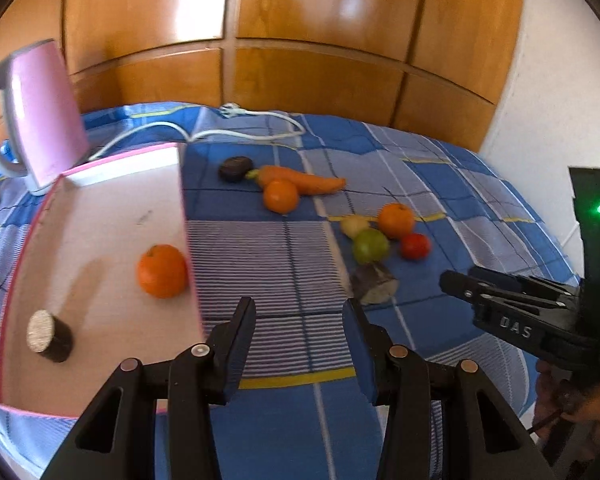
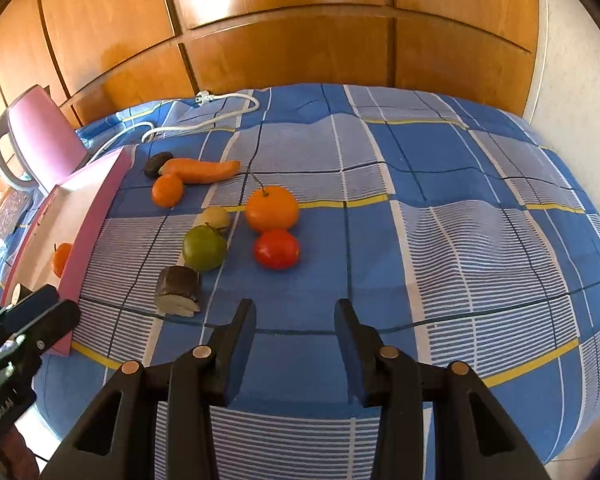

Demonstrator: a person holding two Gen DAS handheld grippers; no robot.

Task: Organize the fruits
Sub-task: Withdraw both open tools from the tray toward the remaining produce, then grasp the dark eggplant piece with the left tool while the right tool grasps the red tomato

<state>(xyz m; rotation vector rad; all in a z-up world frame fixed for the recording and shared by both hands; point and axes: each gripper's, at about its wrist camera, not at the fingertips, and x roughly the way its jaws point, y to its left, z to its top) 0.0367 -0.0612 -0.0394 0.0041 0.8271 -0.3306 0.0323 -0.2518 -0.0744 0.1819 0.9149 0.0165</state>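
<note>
Both claws, left gripper (image 1: 300, 324) and right gripper (image 2: 296, 324), gape empty; one orange (image 1: 162, 271) sits in the tray (image 1: 100, 216); next, probably the tomato (image 2: 276, 249).

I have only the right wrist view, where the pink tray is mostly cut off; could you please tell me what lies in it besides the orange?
Observer: A dark cylindrical piece with a pale cut face lies near the left wall of the tray, apart from the orange.
Operator: Thank you. Is the left gripper carrying anything?
Observer: No. The left gripper is open over the checked cloth beside the tray, with nothing between its fingers.
</note>
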